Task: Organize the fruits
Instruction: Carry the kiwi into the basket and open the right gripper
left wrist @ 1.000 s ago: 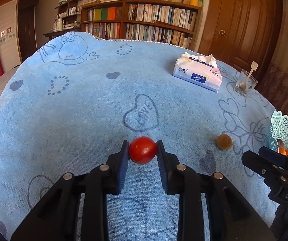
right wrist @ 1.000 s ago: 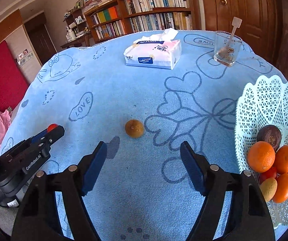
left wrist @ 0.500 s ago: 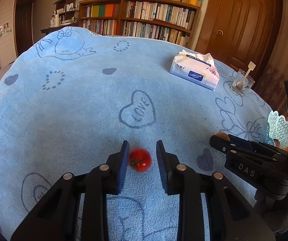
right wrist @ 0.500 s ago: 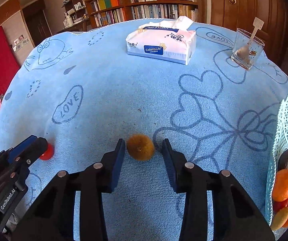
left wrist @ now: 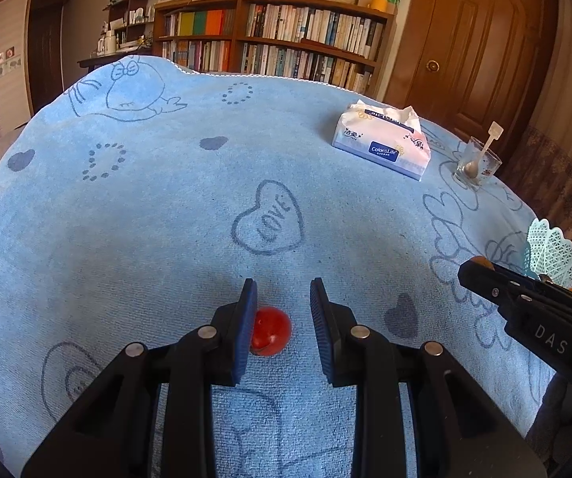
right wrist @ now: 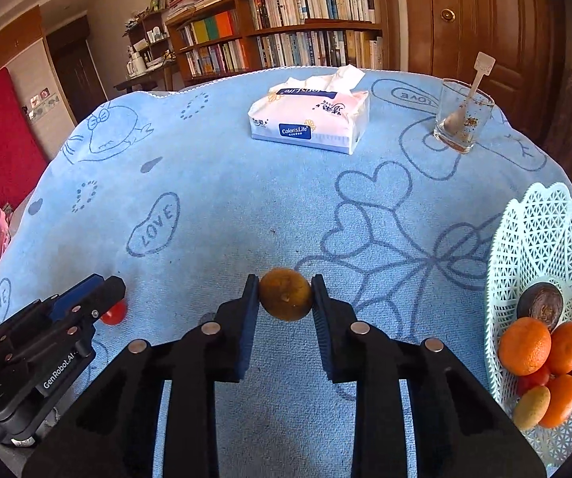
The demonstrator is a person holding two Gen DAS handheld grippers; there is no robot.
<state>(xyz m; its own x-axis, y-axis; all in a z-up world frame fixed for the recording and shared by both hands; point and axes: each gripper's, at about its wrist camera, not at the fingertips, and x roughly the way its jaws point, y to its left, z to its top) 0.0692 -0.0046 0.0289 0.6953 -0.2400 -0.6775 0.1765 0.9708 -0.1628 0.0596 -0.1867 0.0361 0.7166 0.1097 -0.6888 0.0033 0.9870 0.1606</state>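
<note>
The right gripper is clamped on a round brown fruit, its small stem dimple facing the camera; it shows no clear long axis. The left gripper is narrowed, yet its pads do not squeeze the red tomato, which lies on the blue-clothed table against the left finger. Oranges fill the white basket to the right.
</note>
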